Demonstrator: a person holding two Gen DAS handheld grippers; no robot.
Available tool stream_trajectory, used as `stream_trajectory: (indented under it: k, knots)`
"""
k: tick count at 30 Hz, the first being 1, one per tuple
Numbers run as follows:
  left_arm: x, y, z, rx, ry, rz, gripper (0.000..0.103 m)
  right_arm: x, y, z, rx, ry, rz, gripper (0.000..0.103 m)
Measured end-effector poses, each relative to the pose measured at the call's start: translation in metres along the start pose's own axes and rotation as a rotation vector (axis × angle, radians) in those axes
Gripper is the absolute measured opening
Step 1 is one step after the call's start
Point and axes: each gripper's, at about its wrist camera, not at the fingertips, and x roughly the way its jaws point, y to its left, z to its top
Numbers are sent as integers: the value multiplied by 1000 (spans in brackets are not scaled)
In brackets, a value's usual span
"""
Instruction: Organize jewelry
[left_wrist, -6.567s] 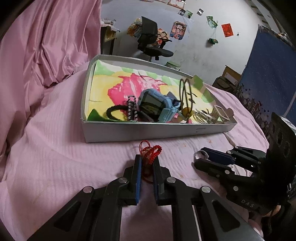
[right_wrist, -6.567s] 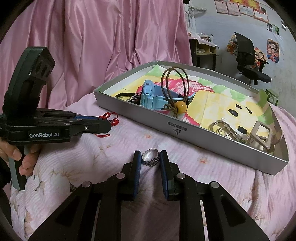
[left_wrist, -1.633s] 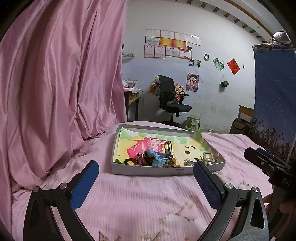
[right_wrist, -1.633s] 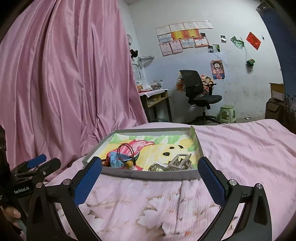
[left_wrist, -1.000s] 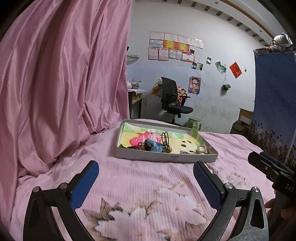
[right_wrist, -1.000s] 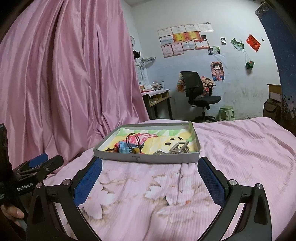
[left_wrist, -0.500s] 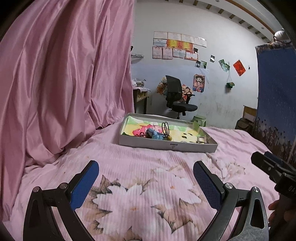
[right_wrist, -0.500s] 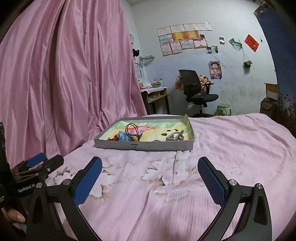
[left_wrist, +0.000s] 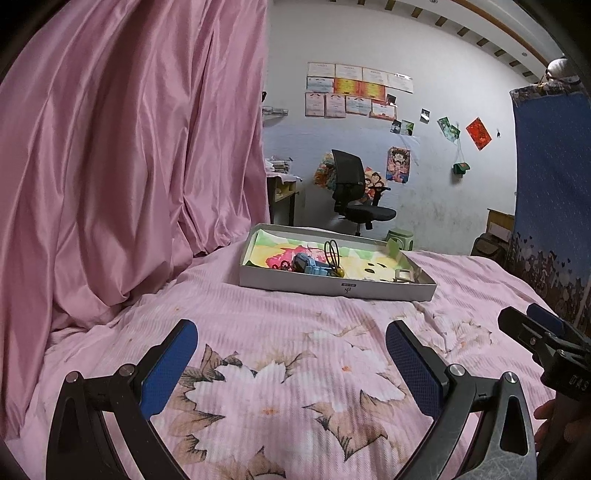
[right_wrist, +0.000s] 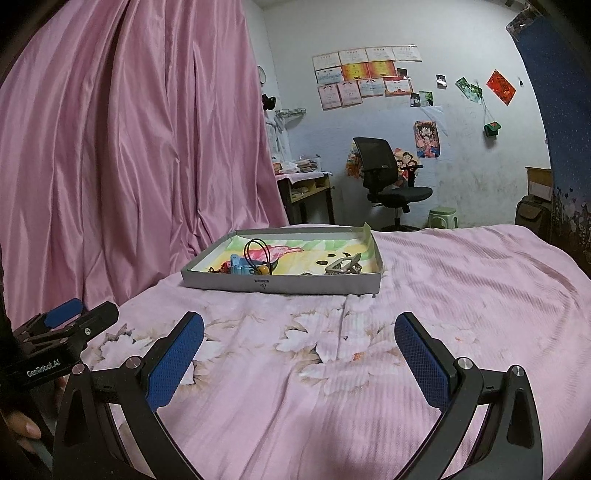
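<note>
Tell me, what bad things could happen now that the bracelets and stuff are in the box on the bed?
The box sits on a soft, wrinkled bedspread, so a bump could tip it. The hair tie, blue watch and red bracelet lie piled together and might tangle. Both tools, left and right, are open and hold nothing.

We cannot make out the small pieces in the tray (left_wrist: 334, 288); its near wall hides some. The left gripper (right_wrist: 70, 325) and right gripper (left_wrist: 535, 328) run off frame.
</note>
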Motion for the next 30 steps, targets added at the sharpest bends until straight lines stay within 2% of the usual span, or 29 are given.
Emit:
stream_trajectory:
  k: [30]
  knots:
    - [-1,-1,1,6,-1,0,103,2,-1,-2,0,5,2,102]
